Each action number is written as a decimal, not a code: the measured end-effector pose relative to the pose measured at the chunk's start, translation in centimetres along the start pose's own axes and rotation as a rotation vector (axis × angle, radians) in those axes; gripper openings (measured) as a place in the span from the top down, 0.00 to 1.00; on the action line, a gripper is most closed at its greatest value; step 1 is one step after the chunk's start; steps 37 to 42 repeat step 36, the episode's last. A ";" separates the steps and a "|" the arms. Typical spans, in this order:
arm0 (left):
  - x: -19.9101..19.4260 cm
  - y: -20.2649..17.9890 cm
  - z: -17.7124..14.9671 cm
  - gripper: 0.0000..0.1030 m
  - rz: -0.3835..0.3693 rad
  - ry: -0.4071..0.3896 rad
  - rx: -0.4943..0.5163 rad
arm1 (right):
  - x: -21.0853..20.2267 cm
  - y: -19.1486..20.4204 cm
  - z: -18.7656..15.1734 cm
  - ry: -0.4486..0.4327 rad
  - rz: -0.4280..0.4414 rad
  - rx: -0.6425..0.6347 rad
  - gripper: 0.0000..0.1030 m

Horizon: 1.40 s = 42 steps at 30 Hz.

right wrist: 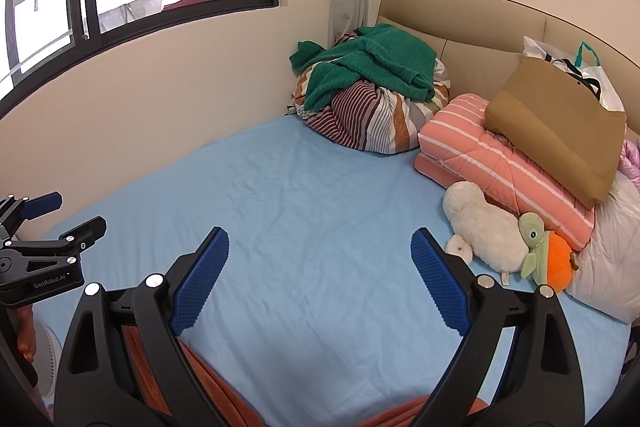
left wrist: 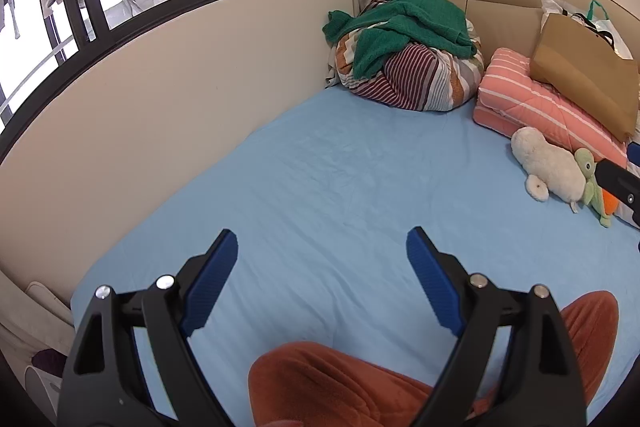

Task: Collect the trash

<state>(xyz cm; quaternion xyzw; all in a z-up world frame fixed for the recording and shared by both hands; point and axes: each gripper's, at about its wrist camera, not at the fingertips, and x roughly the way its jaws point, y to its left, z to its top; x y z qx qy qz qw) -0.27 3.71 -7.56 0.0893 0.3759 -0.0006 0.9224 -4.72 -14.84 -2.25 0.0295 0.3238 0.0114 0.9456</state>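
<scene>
My left gripper [left wrist: 322, 243] is open and empty above a bed with a light blue sheet [left wrist: 340, 179]. My right gripper [right wrist: 320, 243] is open and empty above the same sheet [right wrist: 300, 187]. The left gripper also shows at the left edge of the right wrist view [right wrist: 68, 215], open. A brown paper bag [left wrist: 584, 71] with a white plastic bag [left wrist: 592, 19] inside leans on the headboard; both show in the right wrist view, the paper bag [right wrist: 556, 131] and the plastic bag [right wrist: 576, 67]. No loose trash shows on the sheet.
A striped bundle [right wrist: 372, 119] under a green towel [right wrist: 368, 67] sits in the far corner. A folded pink striped quilt [right wrist: 500, 163], a white plush [right wrist: 480, 227] and a green-orange plush [right wrist: 548, 251] lie at the right. Orange fabric [left wrist: 340, 383] lies close below. A window wall runs along the left.
</scene>
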 end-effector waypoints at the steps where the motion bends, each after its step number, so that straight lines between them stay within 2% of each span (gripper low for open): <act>1: -0.1 0.0 0.0 0.16 -0.002 0.000 0.002 | 0.0 0.0 0.0 0.000 0.001 0.000 0.14; 10: -0.8 -0.7 0.0 0.16 0.005 -0.044 0.051 | -0.1 0.1 0.0 -0.002 0.000 0.001 0.14; 18: -1.1 -1.0 0.2 0.16 0.013 -0.075 0.052 | -0.1 0.2 0.1 -0.006 0.000 -0.001 0.14; 28: -0.9 -0.8 0.1 0.16 0.027 -0.069 0.048 | 0.0 0.5 0.1 -0.002 0.000 -0.004 0.14; 34: -0.7 -0.5 0.1 0.16 0.003 -0.046 0.023 | 0.0 0.5 0.0 -0.001 0.000 -0.003 0.14; 42: -0.6 -0.6 0.1 0.16 0.010 -0.045 0.024 | 0.0 0.5 0.0 -0.001 0.000 -0.005 0.14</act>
